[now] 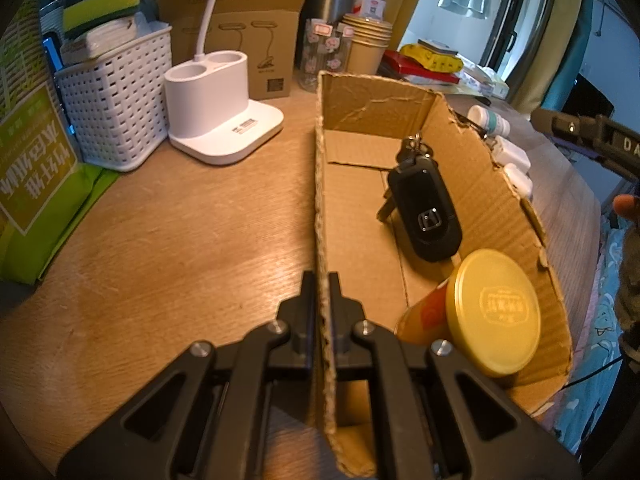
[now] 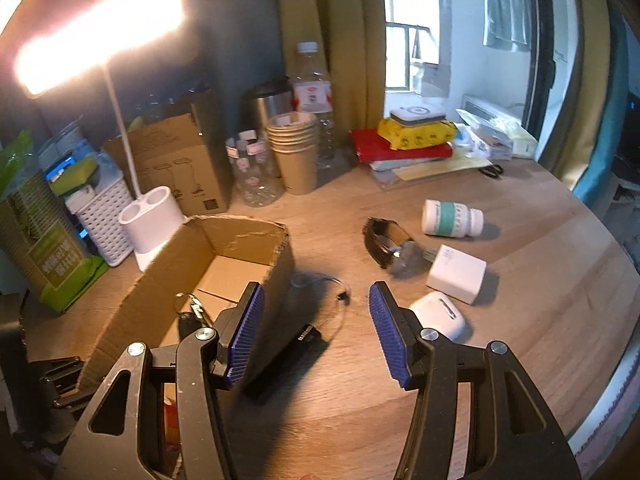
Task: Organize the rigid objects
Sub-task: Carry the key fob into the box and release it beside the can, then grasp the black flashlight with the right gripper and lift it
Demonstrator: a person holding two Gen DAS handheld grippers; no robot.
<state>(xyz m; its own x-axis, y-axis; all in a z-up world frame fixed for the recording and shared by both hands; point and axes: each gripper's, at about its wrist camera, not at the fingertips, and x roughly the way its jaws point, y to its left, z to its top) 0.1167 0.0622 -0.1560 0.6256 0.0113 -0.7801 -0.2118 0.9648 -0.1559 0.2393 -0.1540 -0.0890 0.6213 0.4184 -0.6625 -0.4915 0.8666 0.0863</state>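
The left gripper [image 1: 321, 284] pinches the box [image 1: 320, 184] wall's top edge; key [image 1: 426, 208] and jar [image 1: 494, 312] lie inside. The right gripper [image 2: 316, 328] gapes empty above bare desk [image 2: 540, 264] beside the box, near a black bar [image 2: 286, 360], earbud case [image 2: 440, 314], charger [image 2: 458, 272] and bottle [image 2: 452, 218].

Rough corrugated cardboard box [image 1: 400, 112]; wood-grain table [image 1: 180, 240]
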